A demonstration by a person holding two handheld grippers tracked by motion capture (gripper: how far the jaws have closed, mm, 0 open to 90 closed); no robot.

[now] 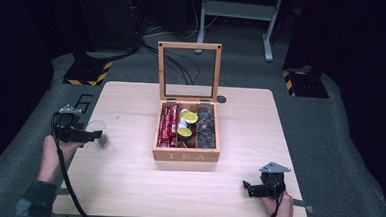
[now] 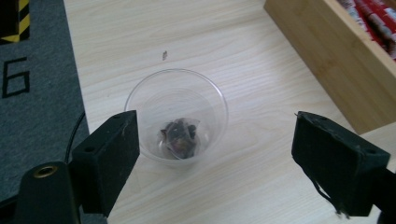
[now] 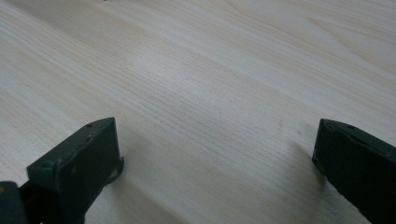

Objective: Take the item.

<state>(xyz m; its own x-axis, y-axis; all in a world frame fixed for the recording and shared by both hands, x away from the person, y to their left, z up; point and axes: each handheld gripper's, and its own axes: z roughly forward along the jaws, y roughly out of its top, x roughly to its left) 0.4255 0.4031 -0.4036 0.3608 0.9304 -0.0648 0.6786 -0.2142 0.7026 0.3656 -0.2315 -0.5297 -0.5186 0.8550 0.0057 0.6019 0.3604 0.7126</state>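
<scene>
While upright, cup (image 2: 176, 115): stood on the table (image 1: 127, 180), mouth up, near its left edge.
Tea bag (image 2: 180, 137): lay crumpled inside.
Left gripper (image 2: 215, 154): jaws wide, gripping nothing.
Right gripper (image 3: 215, 158): jaws wide, empty.

Left edge: the cup (image 1: 97, 134) stood near the table (image 1: 127, 185) rim, just ahead of the left gripper (image 1: 99, 138), whose jaws stood wide apart with nothing between them.
Centre: the tea box (image 1: 186, 154) blocked the middle; its raised lid (image 1: 188, 70) walled off the far side.
Between cup and box: bare wood, wide enough for a gripper to pass.
Front strip: open table from the box's front to the near edge.
Right front: the right gripper (image 1: 247, 187) sat there, jaws apart over bare wood.
Right of box: open table.
</scene>
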